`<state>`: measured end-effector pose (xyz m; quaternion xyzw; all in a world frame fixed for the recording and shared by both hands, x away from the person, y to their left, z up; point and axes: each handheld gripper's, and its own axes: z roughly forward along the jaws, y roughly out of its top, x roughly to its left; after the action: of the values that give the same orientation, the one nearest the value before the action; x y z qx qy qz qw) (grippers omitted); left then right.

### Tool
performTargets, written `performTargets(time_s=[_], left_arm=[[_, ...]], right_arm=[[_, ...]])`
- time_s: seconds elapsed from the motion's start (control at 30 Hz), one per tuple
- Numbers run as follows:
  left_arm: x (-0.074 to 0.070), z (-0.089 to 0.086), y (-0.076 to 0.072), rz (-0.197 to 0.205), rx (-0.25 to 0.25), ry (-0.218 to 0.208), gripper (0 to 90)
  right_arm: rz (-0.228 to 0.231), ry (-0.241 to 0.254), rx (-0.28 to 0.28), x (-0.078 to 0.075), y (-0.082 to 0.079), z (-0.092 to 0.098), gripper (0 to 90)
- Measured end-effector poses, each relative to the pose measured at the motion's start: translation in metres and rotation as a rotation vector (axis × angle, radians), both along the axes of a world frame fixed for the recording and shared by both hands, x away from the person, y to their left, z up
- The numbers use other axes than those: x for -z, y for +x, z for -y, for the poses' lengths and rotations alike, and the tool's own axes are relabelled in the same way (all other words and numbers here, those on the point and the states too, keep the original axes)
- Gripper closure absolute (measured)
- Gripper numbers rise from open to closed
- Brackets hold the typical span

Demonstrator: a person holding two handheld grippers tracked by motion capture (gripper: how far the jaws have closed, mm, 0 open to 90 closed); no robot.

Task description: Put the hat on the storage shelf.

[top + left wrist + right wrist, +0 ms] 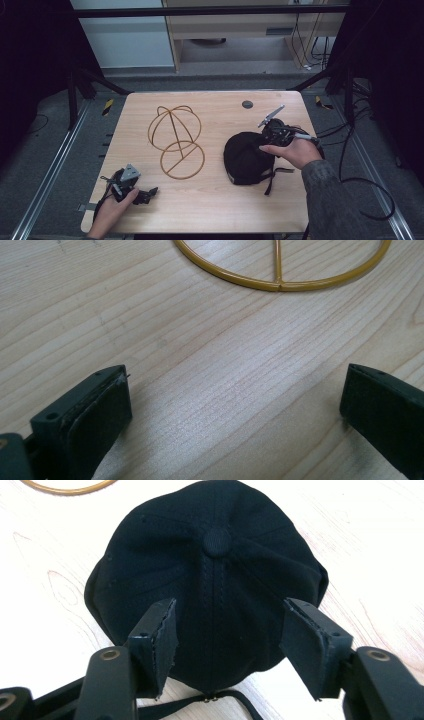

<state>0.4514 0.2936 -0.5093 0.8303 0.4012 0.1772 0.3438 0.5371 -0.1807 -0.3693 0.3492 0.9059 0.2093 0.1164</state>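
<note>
Table (210,200): pale wood, everything I work with sits on it.
Wire stand (176,141): gold, left of centre, its base ring just ahead of my left jaws.
Cap (245,157): black, right of centre, crown up, strap trailing toward me.
Right gripper (227,645): my jaws spread wide, straddling the cap's rear.
Left gripper (235,405): my jaws wide apart, holding nothing, over bare wood near the table's front left corner.

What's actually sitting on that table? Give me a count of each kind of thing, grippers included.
Black cap: 1
Gold wire hat stand: 1
Hand-held grippers: 2, the left hand-held gripper open over bare wood, the right hand-held gripper open around the cap
Total: 4
</note>
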Motion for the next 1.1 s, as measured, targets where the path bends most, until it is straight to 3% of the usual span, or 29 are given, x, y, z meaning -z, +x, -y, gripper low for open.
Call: performTargets(time_s=[0.3, 0.47, 0.63, 1.1], left_arm=[[0.0, 0.0, 0.0, 0.001, 0.002, 0.002, 0.0], [0.0, 0.0, 0.0, 0.001, 0.002, 0.002, 0.0], [0.0, 0.0, 0.0, 0.001, 0.002, 0.002, 0.0], [0.0, 0.0, 0.0, 0.001, 0.002, 0.002, 0.0]], right_arm=[[-0.023, -0.014, 0.0, 0.004, 0.01, -0.005, 34.2], [-0.029, 0.016, -0.009, 0.004, 0.015, -0.011, 34.9], [-0.024, 0.011, -0.029, 0.002, 0.018, -0.019, 36.2], [-0.051, -0.056, -0.054, 0.014, 0.033, -0.04, 37.4]])
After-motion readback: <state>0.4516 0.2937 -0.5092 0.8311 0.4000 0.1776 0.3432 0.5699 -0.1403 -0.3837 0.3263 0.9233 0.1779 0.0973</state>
